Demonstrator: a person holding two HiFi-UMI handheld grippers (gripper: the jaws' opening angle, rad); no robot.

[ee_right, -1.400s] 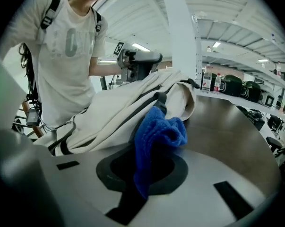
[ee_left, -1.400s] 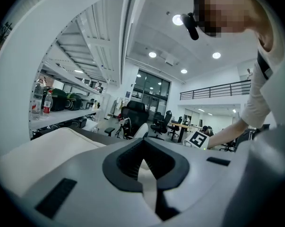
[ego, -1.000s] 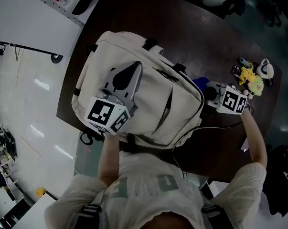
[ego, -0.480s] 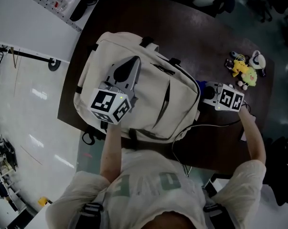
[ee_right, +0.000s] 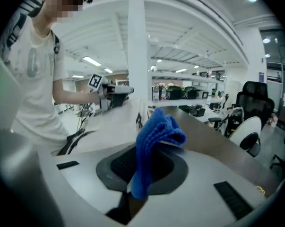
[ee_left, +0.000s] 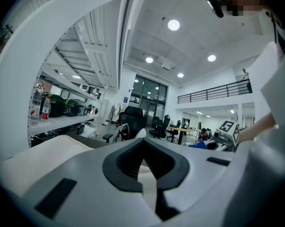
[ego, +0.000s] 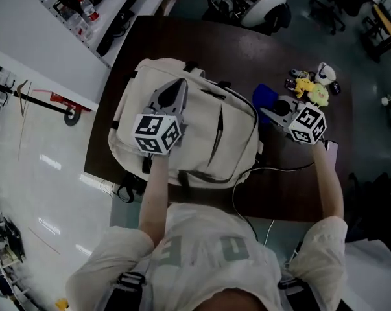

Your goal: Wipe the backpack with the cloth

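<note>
A cream backpack (ego: 205, 131) lies flat on the dark brown table (ego: 292, 190). My left gripper (ego: 177, 87) rests on its top left part, jaws shut with nothing held. In the left gripper view the cream fabric (ee_left: 36, 161) lies just under the jaws. My right gripper (ego: 266, 114) hovers just off the backpack's right edge, shut on a blue cloth (ego: 262, 98). In the right gripper view the cloth (ee_right: 154, 138) sticks up bunched out of the jaws, with the backpack (ee_right: 111, 122) beyond it to the left.
Small plush toys (ego: 310, 89) lie at the table's far right. A white cable (ego: 279, 168) runs from the backpack's near corner across the table. Office chairs (ego: 266, 8) stand behind the table, and a shelf with bottles (ego: 85, 8) is at the left.
The right gripper has risen off the table beside the backpack with the blue cloth in its jaws. The left gripper stays on the backpack. The head camera has pulled back.
</note>
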